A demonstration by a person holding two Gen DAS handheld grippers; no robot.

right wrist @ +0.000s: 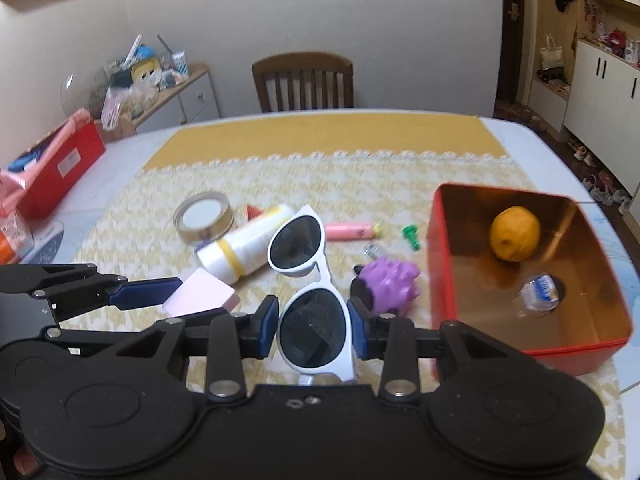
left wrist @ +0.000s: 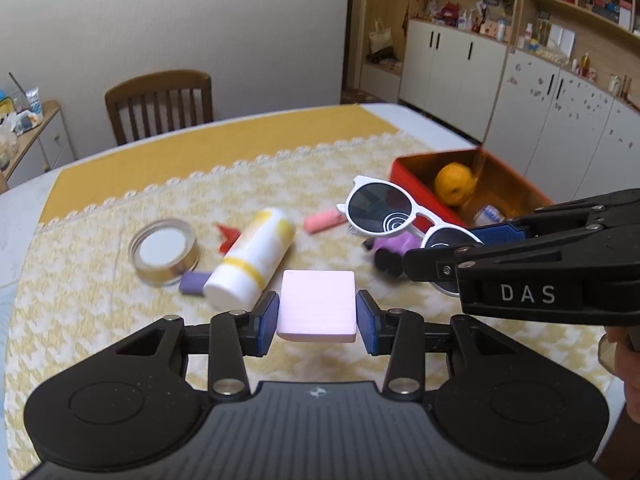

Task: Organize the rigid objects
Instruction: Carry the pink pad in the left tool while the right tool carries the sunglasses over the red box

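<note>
- Left gripper (left wrist: 317,318): jaws closed on the pink block (left wrist: 317,305), held above the cloth.
- Right gripper (right wrist: 313,318): jaws clamped on the white sunglasses (right wrist: 310,276), one lens between the pads.
- Step in hand, as judged: carrying both items.
- Next move: reach the red tin (right wrist: 568,350) at far right, then release; orange (right wrist: 515,233) already inside.

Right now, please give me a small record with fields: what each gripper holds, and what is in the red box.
left gripper: shut on pink block
right gripper: shut on white sunglasses
red box: orange, small clear container
loose on the cloth: white bottle, purple spiky toy, round lid
</note>
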